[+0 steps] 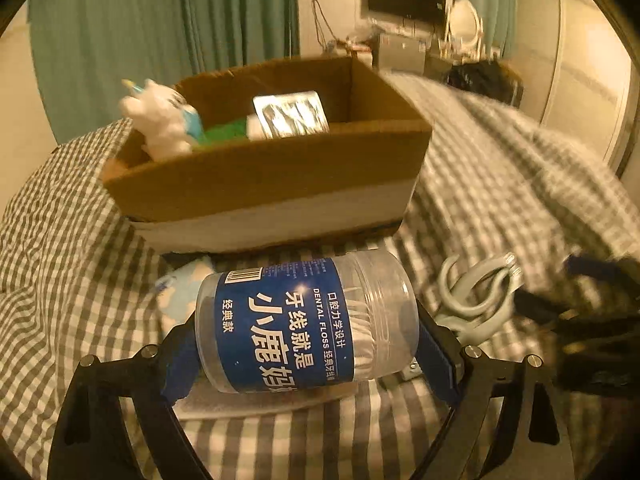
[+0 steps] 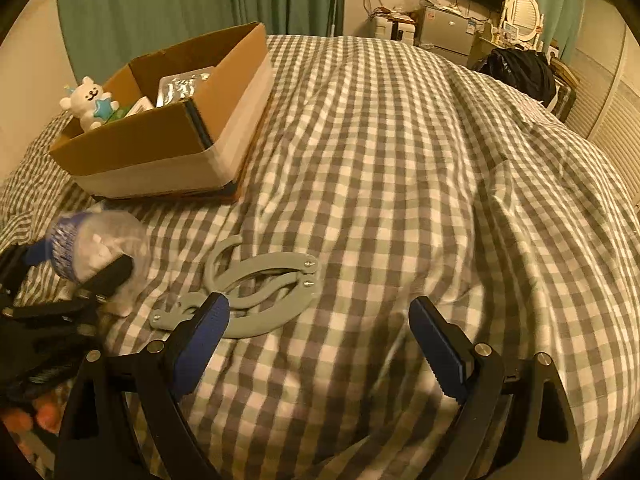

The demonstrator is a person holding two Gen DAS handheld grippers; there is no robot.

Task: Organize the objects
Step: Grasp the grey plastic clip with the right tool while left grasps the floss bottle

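"DENTAL FLOSS" on jar label (image 1: pixel 284 324)

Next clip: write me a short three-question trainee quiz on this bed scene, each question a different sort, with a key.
1. True or false: the left tool is shut on the clear plastic dental floss jar with the blue label.
2. Which of these lies in the open brown cardboard box? A. the white plush bear B. the grey folding plastic hanger C. the floss jar
3. Fill in: the right tool is ____ and holds nothing.

Key: 1 true; 2 A; 3 open
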